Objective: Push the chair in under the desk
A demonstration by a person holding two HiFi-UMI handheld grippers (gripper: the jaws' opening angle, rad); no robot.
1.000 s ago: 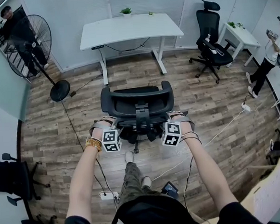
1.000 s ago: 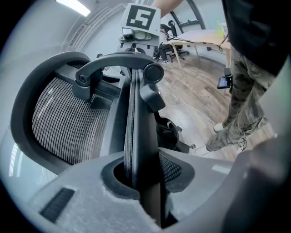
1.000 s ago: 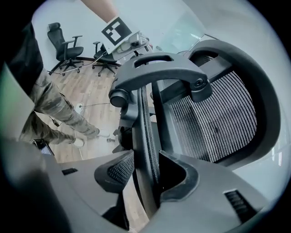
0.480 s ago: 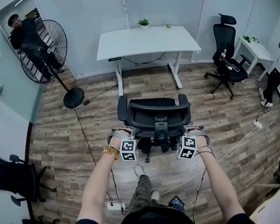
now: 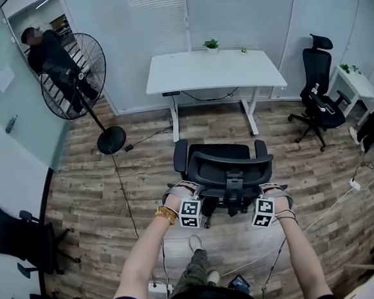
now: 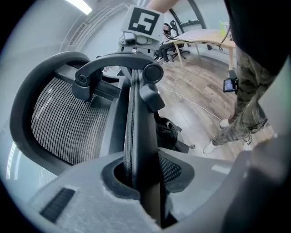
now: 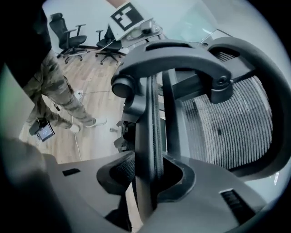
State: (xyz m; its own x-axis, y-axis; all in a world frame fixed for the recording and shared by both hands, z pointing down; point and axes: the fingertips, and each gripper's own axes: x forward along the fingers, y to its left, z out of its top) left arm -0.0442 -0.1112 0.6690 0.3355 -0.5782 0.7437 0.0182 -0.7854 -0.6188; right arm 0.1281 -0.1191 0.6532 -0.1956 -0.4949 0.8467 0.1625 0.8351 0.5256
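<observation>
A black mesh office chair [image 5: 224, 168] stands on the wood floor, its back towards me. Farther off is the white desk [image 5: 213, 69], with open floor between the two. My left gripper [image 5: 185, 196] is shut on the left rim of the backrest [image 6: 63, 118], which runs up between its jaws [image 6: 141, 177]. At the right rim is my right gripper [image 5: 268, 196]. Its jaws have just been closing, and the backrest's edge [image 7: 152, 118] sits pinched between them [image 7: 148, 175]. The seat is mostly hidden behind the backrest.
A standing fan [image 5: 81, 76] and a person [image 5: 51, 56] are at the far left. Another black chair [image 5: 318, 96] and a small white table [image 5: 355, 81] stand at the right. Cables [image 5: 321, 212] and a power strip [image 5: 156, 287] lie on the floor; a potted plant [image 5: 212, 45] sits on the desk.
The chair has rolled towards the desk with both grippers on its backrest, and I have stepped after it. The gap between chair and desk is smaller.
</observation>
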